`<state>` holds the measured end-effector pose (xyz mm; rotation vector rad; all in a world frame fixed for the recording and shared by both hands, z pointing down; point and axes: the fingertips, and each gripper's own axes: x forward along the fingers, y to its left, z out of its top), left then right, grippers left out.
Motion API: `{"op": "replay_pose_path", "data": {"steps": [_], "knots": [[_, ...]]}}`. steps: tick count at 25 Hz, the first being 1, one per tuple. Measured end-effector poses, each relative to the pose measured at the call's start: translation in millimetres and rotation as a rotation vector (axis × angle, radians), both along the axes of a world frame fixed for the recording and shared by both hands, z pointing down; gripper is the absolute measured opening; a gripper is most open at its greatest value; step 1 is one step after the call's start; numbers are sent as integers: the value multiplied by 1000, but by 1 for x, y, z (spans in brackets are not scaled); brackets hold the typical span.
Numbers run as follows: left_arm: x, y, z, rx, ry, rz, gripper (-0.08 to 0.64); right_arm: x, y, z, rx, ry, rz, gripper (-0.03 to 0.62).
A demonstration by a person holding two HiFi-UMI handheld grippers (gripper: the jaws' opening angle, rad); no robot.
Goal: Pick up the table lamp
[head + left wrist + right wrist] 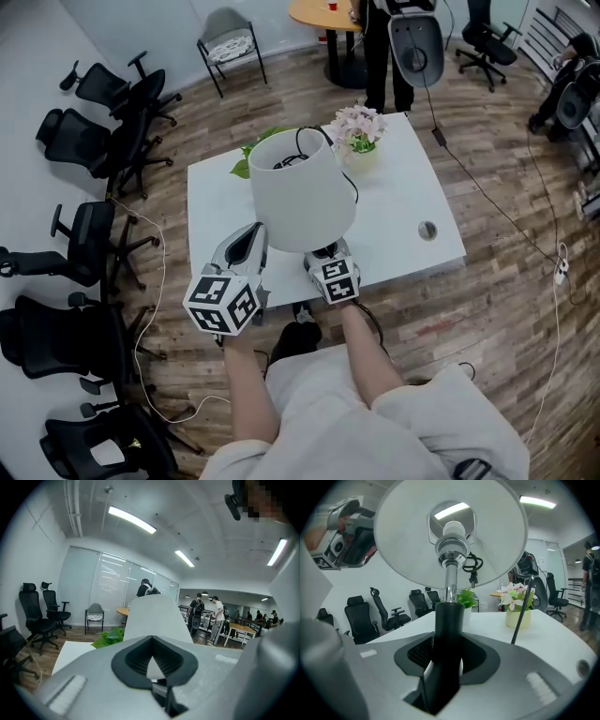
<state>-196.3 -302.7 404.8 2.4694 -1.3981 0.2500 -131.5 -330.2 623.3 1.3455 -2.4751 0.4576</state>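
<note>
The right gripper [448, 656] pinches the table lamp [450, 541] low on its stem (the left gripper [247, 251], at the lamp's 7 o'clock, has its fingers together and empty). Being top-heavy, the lamp may tilt.

Bright even light from ceiling strip lights [132, 519]; soft shadows; gripper views fisheye-warped, corners black.

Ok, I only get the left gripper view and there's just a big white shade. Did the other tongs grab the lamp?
Observer: Yes. The right tongs are shut on the table lamp, on its black stem under the shade.
Operator: Where are my tongs then?
Observer: In the head view the left tongs sit by the shade's lower left edge.
Operator: What's behind the lamp?
Observer: A pot of pink flowers on the white table.
</note>
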Motion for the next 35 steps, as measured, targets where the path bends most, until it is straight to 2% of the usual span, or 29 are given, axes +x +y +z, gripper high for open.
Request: {"op": "replay_pose_path", "data": {"steps": [4,9,13,15,19,24,27,35], "knots": [[16,23,5,-20,17,-23,0,31,20,-15,-20,-17,-27,176],[27,53,33,-66,29,-50,0,69,44,-26,-27,39,-23,176],[22,63,50,-80,72,-61,0,79,50,-37,-15,35,3,176],[17,64,57,-84,84,-40,0,76,52,-38,-15,30,21,176],[-5,56,65,-93,45,41,0,58,49,-42,-7,25,78,176],[-32,47,54,-93,-38,181,0,28,59,-52,-30,-69,196,176],[-60,47,52,-81,-78,225,0,8,70,-59,-38,-117,264,178],[-107,69,64,-91,-65,323,0,-21,104,-81,-25,-108,402,178]]}}
